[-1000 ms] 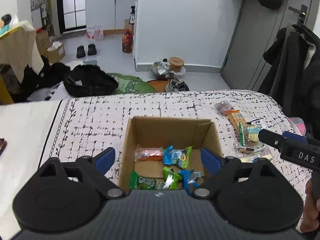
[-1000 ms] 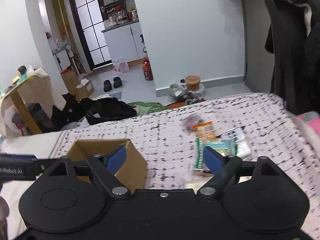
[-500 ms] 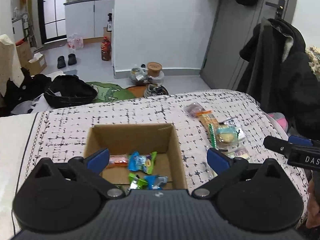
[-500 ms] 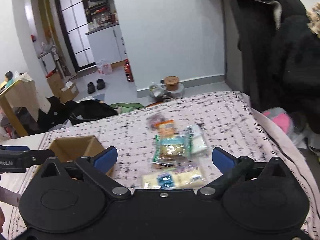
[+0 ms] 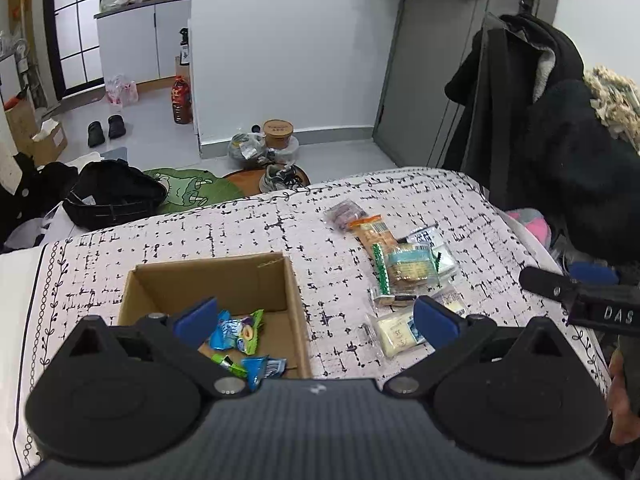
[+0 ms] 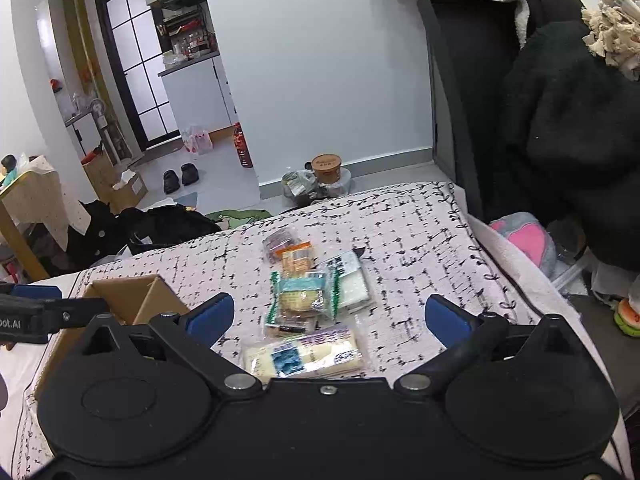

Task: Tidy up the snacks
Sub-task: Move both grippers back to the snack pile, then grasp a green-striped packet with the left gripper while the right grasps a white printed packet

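Patterned bedspread [image 5: 248, 232] is carrying a cardboard box [image 5: 294, 300] already holding several snacks [image 5: 236, 330], while more packets [image 6: 316, 300] are lying beside it, awaiting both empty, wide-spread tongs [image 5: 316, 320] [image 6: 326, 316].

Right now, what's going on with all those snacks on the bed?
A person is sorting snacks with a claw in each hand. A cardboard box on the patterned bedspread already holds a few blue and green candy packets. A pile of snack packs lies on the bedspread beside the box, not in it yet. The left claw is open and empty, near the box. The right claw is open and empty too, above the pile, with a pale yellow pack nearest to it.
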Demonstrator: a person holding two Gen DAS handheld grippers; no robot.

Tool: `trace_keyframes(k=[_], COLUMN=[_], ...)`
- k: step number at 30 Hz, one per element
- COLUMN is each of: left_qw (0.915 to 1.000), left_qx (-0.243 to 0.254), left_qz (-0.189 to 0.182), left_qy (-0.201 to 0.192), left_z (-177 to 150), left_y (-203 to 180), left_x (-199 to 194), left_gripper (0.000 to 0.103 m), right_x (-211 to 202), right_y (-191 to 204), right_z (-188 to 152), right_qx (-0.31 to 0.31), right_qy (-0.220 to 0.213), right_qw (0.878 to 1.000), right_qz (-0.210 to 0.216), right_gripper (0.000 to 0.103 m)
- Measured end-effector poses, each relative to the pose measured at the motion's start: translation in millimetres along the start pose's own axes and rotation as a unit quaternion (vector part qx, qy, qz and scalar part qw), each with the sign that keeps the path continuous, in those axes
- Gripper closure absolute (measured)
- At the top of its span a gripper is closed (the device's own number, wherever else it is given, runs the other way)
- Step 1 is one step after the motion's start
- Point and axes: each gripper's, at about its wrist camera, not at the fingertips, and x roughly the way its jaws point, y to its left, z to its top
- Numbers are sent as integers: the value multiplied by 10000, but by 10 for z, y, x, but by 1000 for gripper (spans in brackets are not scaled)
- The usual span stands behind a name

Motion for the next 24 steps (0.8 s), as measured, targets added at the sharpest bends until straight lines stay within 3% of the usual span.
trace_keyframes(k=[5,9,24], left_qw=[9999,9999,9990], left_qx=[18,-45,-63], left_qz=[13,4,-234], left_qy=[117,150,368], left_z=[43,129,305], left_y=[-48,-90,-306], left_x=[94,187,732], left_gripper=[1,3,13], right_x=[75,181,777], right_y=[-108,-170,-309], right_z=[42,16,46], right_qx=[-26,64,152], right_qy=[31,161,448], right_qw=[10000,9998,9987], right_qz=[29,110,185], right_gripper=[1,11,32])
